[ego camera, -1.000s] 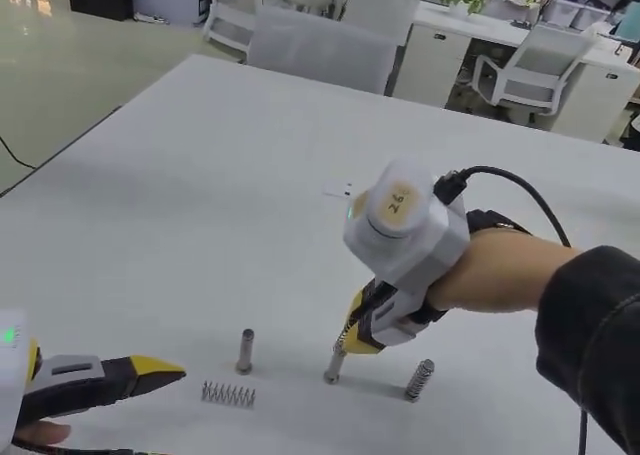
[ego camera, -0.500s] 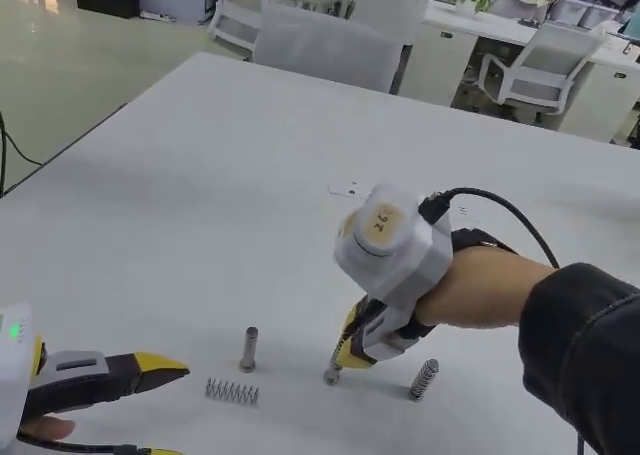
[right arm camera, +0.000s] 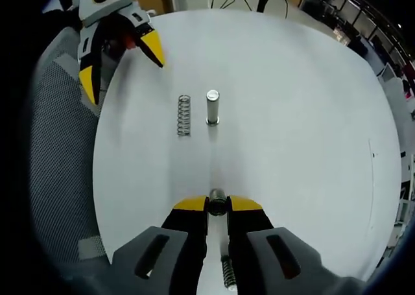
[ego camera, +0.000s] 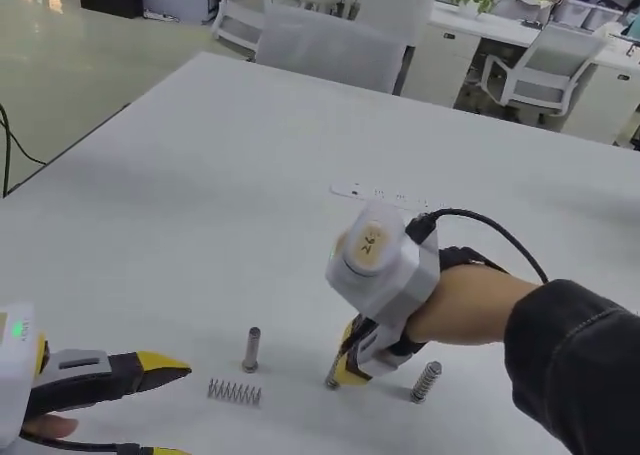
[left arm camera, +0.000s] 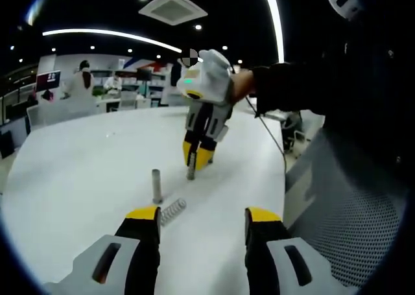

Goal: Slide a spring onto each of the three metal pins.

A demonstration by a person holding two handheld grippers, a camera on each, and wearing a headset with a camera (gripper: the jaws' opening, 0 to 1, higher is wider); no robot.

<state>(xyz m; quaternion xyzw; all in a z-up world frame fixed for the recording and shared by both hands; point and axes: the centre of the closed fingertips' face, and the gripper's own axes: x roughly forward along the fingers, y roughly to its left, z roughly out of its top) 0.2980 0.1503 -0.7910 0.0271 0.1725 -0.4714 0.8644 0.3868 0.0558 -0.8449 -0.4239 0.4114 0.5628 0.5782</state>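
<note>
Here the right gripper clamps an upright pin; the left gripper gapes.

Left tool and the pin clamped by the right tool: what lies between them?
A loose spring lying flat and a bare upright pin beside it, as seen in the head view.

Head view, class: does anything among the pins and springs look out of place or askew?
One spring lies flat on the table, beside the upright bare pin, on no pin. A second spring stands tilted beside the right gripper, which is shut on the middle pin.
</note>
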